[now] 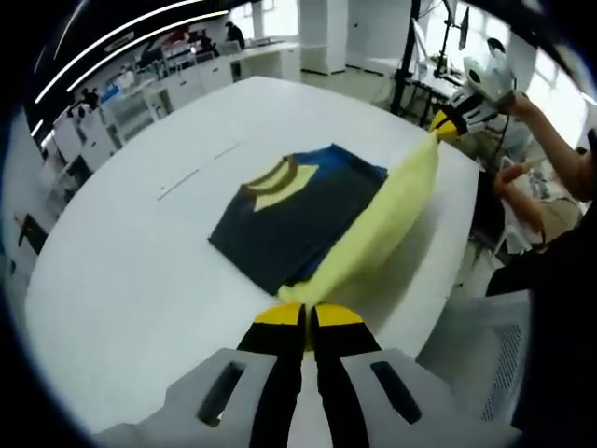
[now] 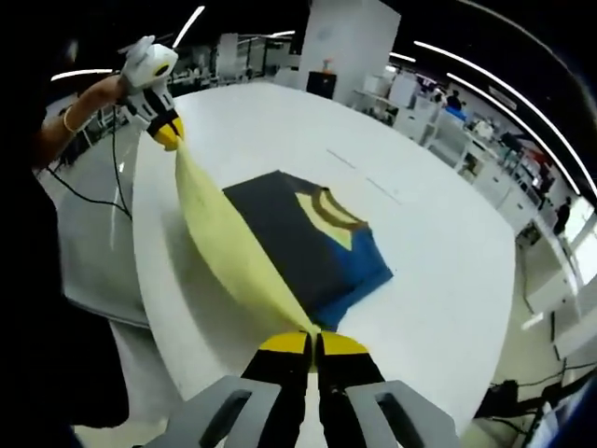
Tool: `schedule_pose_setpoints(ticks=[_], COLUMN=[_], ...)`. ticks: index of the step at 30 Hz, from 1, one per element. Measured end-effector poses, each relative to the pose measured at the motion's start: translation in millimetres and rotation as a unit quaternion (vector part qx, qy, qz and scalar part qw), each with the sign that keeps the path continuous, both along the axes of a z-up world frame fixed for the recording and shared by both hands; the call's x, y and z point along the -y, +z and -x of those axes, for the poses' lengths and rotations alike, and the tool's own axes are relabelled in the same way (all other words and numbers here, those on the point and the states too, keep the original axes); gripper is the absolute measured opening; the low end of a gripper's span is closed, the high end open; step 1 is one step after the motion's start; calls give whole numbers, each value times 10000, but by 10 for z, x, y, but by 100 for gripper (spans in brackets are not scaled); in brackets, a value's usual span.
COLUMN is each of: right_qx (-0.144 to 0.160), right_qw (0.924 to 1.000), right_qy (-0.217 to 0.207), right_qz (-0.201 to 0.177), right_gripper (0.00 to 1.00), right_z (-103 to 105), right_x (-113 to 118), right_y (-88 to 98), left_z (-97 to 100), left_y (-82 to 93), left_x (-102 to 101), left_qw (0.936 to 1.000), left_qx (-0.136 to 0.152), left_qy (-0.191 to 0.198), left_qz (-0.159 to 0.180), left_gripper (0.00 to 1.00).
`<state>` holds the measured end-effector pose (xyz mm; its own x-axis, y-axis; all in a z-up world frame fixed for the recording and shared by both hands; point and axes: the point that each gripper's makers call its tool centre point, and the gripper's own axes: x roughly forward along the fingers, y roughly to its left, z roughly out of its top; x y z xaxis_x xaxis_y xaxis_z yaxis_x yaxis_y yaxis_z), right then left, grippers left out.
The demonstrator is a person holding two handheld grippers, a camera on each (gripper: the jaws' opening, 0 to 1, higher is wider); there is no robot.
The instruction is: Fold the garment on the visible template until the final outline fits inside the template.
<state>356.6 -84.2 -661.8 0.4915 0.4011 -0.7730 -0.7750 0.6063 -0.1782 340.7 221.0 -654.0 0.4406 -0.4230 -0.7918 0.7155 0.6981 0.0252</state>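
A dark navy and blue garment (image 1: 298,210) with a yellow-trimmed collar lies flat on the white table (image 1: 131,280). Its yellow part (image 1: 392,219) is lifted off the table and stretched taut between both grippers. My left gripper (image 1: 308,313) is shut on one end of the yellow fabric, at the near edge. The right gripper (image 1: 446,126) enters from the upper right, shut on the other end. In the right gripper view, my right gripper (image 2: 312,341) pinches the yellow fabric (image 2: 229,247) beside the garment (image 2: 308,247), and the left gripper (image 2: 166,131) holds the far end.
A faint straight line (image 1: 201,171) marks the table beyond the garment. A person's hand and arm (image 1: 550,140) hold the right gripper past the table's edge. Desks, shelves and other people stand in the background. A black cable (image 2: 89,201) hangs left of the table.
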Motion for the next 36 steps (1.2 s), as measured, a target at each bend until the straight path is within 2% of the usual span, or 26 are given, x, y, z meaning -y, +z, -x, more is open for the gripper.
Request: schedule_pose_setpoints(ticks=[6,17,21,25,31,36], right_qx=[382,697,923,1218,1482,1524], right_qw=[9992,9971,9950,9904,9854,9837], right_qy=[-18,-318,-384,-640,-833,-951], right_qz=[151,-16,25,-142,-5,45], right_gripper=[0,0,0,0,0,0], right_z=[-318,-752,-917,-1094,-1306,-1451], right_x=[7,-3,-9,-21,-14,-6], right_y=[72,91,143,195,119,13], left_z=[-293,-687,-822,-964,-1189,-1389], left_y=[126,181,217,260,235,97], left_x=[-5,-6,-29,-40,-35,-55], left_qw=[9995,9977,9961,9939,9920,9921], left_qx=[283,641,778,1008,1092,1057], left_qy=[60,199,350,380,510,573], left_qz=[83,112,222,249,375,369], left_gripper=[0,0,0,0,0,0])
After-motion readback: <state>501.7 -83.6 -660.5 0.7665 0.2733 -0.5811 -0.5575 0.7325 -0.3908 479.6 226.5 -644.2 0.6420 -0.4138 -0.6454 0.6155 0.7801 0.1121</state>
